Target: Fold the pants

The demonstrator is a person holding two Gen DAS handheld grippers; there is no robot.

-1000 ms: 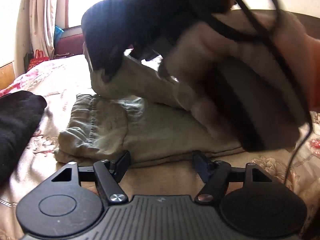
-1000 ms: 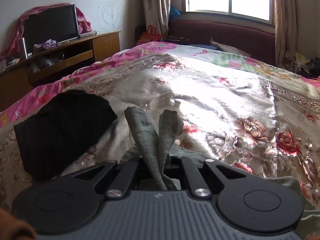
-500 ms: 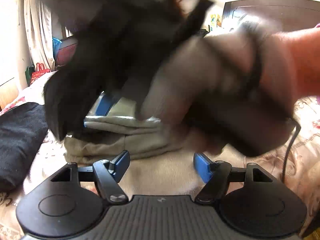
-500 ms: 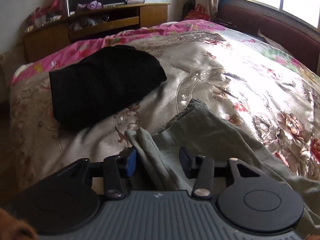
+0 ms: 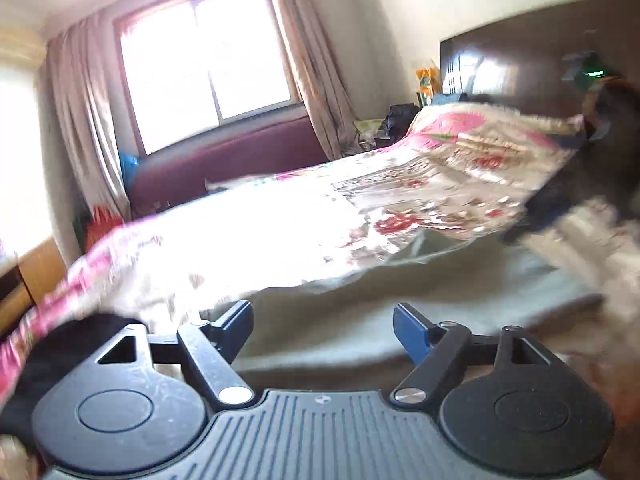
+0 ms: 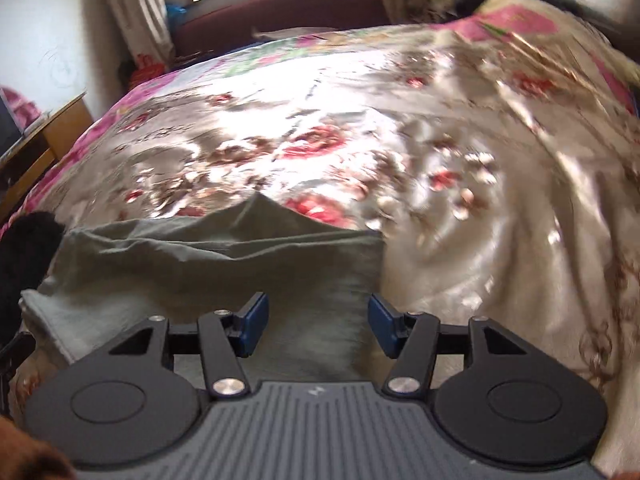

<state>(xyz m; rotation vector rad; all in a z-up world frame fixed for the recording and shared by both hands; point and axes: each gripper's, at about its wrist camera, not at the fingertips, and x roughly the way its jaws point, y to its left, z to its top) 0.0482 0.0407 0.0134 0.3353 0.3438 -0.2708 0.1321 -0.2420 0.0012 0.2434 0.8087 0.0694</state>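
Left wrist view: we look along the left gripper [image 5: 323, 326], whose blue-padded fingers [image 5: 409, 332] stand wide apart with nothing between them; its jaws have just been opening further. Beyond the fingertips lie the grey-green pants [image 5: 400, 300], spread flat on the floral bedspread [image 5: 280, 240]. At the right edge a blurred dark shape, which we take to be the right gripper and the gloved hand [image 5: 592, 216] holding it, hangs over the far end of the garment; the blur prevents any finer reading. A dark cloth [image 5: 60, 344] shows at the lower left, partly behind the gripper body. In the background we see a window [image 5: 204, 68] with curtains, a maroon bench [image 5: 232, 160] beneath it, and a dark headboard [image 5: 520, 60].

Right wrist view: we look along the right gripper [image 6: 318, 322], pointing down at the bed. Its jaws have just been opening, and its blue pads [image 6: 254, 320] are parted; the cloth lies below and ahead of them, gripped by neither. The pants [image 6: 224, 256] lie folded in layers on the bedspread [image 6: 440, 160], with a raised peak along the far edge and a pale end at the lower left. The dark cloth [image 6: 24, 248] lies just beside the garment at the left edge. A wooden cabinet [image 6: 44, 140] stands left of the bed.
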